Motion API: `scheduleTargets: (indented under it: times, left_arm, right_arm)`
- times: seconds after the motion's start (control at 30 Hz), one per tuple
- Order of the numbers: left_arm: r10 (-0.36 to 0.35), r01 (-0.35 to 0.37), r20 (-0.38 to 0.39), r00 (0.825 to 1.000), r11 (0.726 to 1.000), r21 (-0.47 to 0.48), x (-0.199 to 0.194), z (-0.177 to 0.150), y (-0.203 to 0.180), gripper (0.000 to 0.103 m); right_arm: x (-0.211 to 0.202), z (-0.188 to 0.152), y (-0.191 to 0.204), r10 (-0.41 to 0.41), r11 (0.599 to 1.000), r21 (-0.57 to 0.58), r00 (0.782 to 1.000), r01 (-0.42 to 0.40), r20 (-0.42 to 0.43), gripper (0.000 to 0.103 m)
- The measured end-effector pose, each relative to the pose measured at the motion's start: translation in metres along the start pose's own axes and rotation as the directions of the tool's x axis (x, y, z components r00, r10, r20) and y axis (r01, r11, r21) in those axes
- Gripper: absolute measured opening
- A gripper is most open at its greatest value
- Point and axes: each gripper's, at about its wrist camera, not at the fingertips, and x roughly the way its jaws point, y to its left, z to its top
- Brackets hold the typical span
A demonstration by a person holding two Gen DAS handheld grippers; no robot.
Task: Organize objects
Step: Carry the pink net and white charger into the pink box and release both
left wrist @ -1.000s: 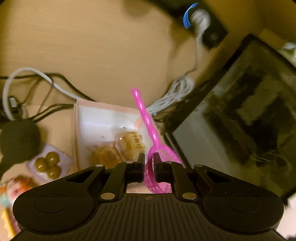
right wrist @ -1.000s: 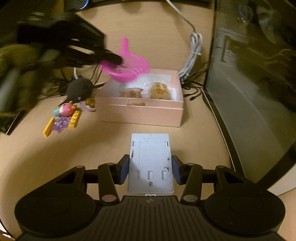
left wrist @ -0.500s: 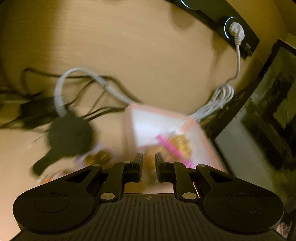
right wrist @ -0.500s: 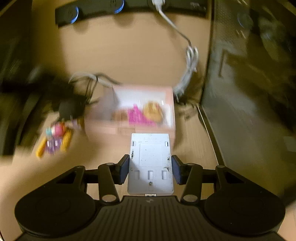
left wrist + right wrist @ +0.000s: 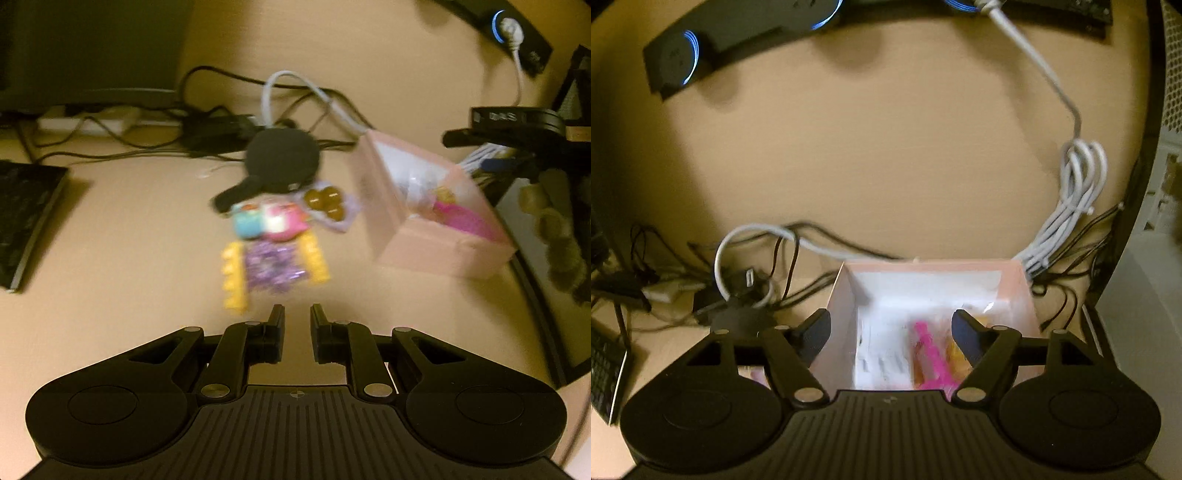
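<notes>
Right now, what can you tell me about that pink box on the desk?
The pink box looks like thin cardboard, open-topped, with a white lining. It sits on the tan desk beside a heap of small toys. Inside lie a bright pink plastic scoop, a white flat piece and wrapped snacks. The right gripper hovers open above it. Bundled white cable reaches its far corner.

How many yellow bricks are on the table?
2: one yellow brick left of the purple pile, the other right of it. More may hide under the toys.
</notes>
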Motion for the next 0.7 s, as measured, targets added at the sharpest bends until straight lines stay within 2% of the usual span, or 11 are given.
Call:
scheduleTargets:
  times: [0.07, 0.2, 0.4, 0.47, 0.53, 0.6, 0.63, 0.7]
  left_arm:
    - [0.03, -0.03, 0.0, 1.0, 0.999, 0.015, -0.001, -0.002, 0.007, 0.016]
    - [0.072, -0.072, 0.001, 0.997, 0.995, 0.075, 0.0, -0.005, 0.009, 0.016]
    - [0.038, -0.026, -0.076, 0.996, 0.988, 0.15, 0.025, -0.012, -0.012, 0.016]
    - [0.032, -0.018, -0.07, 0.997, 0.981, 0.195, 0.029, -0.017, -0.023, 0.019]
    - [0.039, -0.021, -0.065, 0.997, 0.968, 0.252, 0.031, -0.021, -0.035, 0.027]
    - [0.026, -0.004, -0.074, 0.997, 0.957, 0.292, 0.033, -0.023, -0.045, 0.054]
    - [0.02, 0.006, -0.079, 0.997, 0.95, 0.312, 0.034, -0.025, -0.05, 0.064]
    - [0.022, 0.008, -0.081, 0.996, 0.937, 0.35, 0.037, -0.03, -0.058, 0.074]
  right_arm:
    - [-0.007, -0.014, 0.001, 0.02, 1.0, -0.007, 1.0, -0.02, -0.008, 0.084]
    - [-0.03, -0.056, 0.001, 0.009, 0.999, -0.045, 1.0, -0.01, -0.027, 0.086]
    - [-0.056, -0.115, -0.01, -0.043, 0.997, -0.064, 0.996, 0.039, -0.074, 0.089]
    - [-0.061, -0.13, -0.013, -0.074, 0.995, -0.071, 0.994, 0.068, -0.085, 0.09]
    - [-0.067, -0.145, -0.021, -0.103, 0.992, -0.075, 0.991, 0.097, -0.089, 0.092]
    - [-0.068, -0.158, -0.029, -0.14, 0.989, -0.07, 0.986, 0.134, -0.094, 0.097]
    - [-0.067, -0.163, -0.031, -0.153, 0.987, -0.066, 0.983, 0.147, -0.099, 0.1]
    - [-0.067, -0.173, -0.039, -0.172, 0.985, -0.042, 0.979, 0.168, -0.108, 0.103]
